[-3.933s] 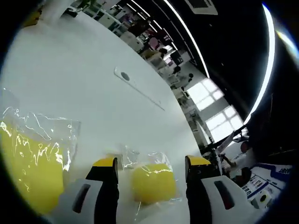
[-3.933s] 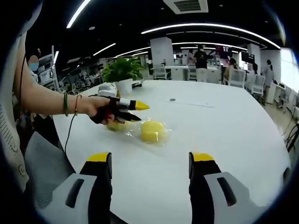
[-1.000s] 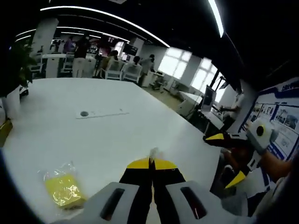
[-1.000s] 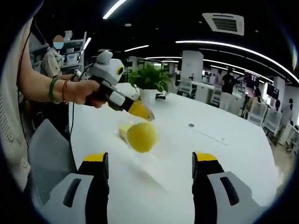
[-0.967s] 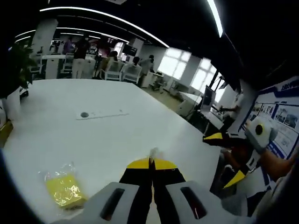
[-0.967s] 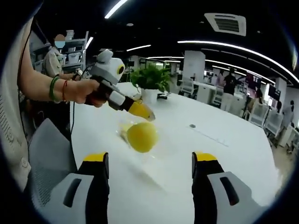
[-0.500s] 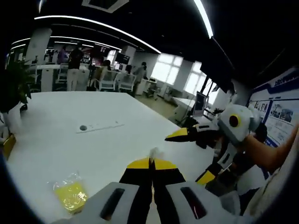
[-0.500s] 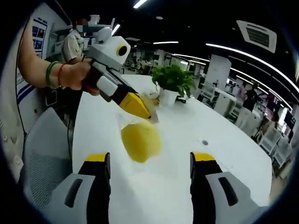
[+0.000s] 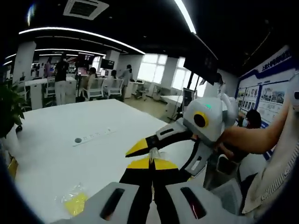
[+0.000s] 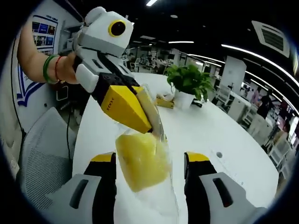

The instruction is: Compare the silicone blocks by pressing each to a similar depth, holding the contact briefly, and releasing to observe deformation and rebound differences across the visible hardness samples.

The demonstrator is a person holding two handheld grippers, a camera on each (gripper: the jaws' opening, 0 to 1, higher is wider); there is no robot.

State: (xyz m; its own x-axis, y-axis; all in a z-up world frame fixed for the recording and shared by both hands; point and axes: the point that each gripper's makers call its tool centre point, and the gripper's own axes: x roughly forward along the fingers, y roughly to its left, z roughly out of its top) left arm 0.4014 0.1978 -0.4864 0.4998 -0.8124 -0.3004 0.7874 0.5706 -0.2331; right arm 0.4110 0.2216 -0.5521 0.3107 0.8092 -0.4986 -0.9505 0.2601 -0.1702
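While over the white table [image 9: 56,154], left tool [image 10: 150,125] clamped on bagged block [image 10: 140,161], right tool [image 10: 149,161] apart.

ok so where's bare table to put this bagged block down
The white table is bare between the inset strip and the bagged yellow block. In the right gripper view, it is also bare beyond the potted plant. It is crowded where the left gripper dangles the hanging block.

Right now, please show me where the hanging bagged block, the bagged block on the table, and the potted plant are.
hanging bagged block [image 10: 140,158], right gripper view, yellow face.
bagged block on the table [image 9: 76,203], left gripper view, yellow middle.
potted plant [image 10: 189,80], right gripper view, leaves.
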